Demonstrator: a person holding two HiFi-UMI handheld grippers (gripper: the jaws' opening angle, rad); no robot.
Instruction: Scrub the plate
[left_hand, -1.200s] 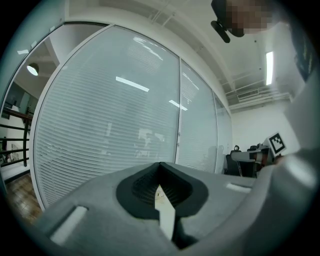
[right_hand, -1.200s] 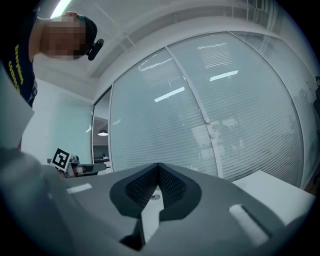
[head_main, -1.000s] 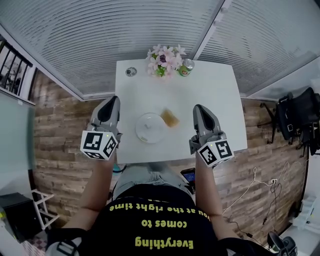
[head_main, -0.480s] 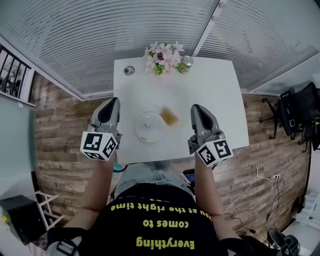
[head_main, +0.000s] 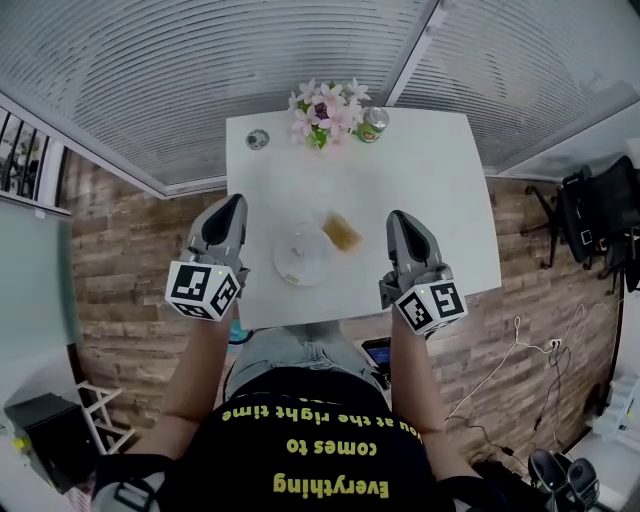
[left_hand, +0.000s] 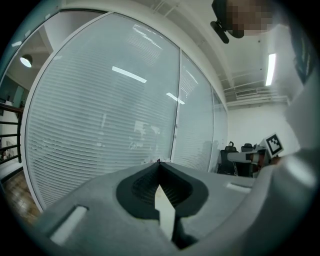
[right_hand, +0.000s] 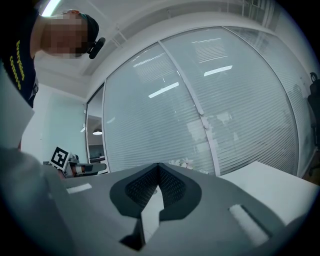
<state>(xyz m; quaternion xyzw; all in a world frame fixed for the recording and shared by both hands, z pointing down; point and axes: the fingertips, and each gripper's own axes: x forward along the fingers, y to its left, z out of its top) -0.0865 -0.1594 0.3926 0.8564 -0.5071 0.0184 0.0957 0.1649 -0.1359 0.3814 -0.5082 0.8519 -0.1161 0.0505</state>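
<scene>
A white plate (head_main: 302, 255) lies at the near middle of a white table (head_main: 430, 180), with a yellow sponge (head_main: 342, 233) just beside its far right edge, and the left tool (head_main: 235, 204) and right tool (head_main: 396, 217) flank it, both closed tight and empty.

Slight shift: left tongs (head_main: 235, 202) nearer plate (head_main: 301, 257).

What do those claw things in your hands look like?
The left gripper and right gripper are grey and pointed, with dark ribbed pads inside. Each carries a white cube with black square markers. The person wears a black short-sleeved T-shirt with yellow lettering.
</scene>
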